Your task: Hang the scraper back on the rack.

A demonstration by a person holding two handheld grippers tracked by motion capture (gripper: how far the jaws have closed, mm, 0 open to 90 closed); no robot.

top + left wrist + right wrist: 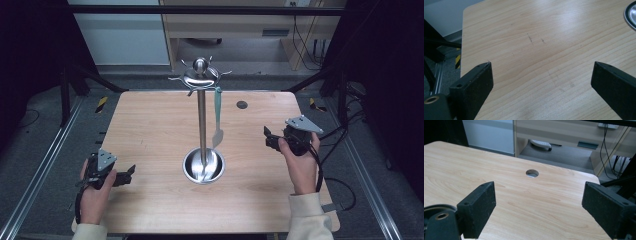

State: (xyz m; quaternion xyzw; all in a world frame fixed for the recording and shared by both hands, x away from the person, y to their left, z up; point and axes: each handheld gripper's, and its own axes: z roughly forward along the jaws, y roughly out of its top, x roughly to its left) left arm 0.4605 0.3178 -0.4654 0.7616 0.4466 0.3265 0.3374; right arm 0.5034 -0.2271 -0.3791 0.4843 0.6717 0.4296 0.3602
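A steel utensil stand (202,107) rises from a round bowl-shaped base (203,165) at the middle of the wooden table (150,130). Its hooked crown (200,75) carries a teal-handled spatula (218,115) that hangs on the right side. My left gripper (131,172) rests near the table's front left, held in a hand, open with nothing between its jaws (541,72). My right gripper (267,137) is held over the right side of the table, also open and empty (539,197). An edge of the steel base (631,13) shows at the upper right of the left gripper view.
A round cable hole (242,104) pierces the table at the back right, seen too as a hole (532,173) in the right gripper view. Beyond the far edge stand a wooden desk (240,25) and hanging cables (305,45). Metal rails (45,165) flank the table.
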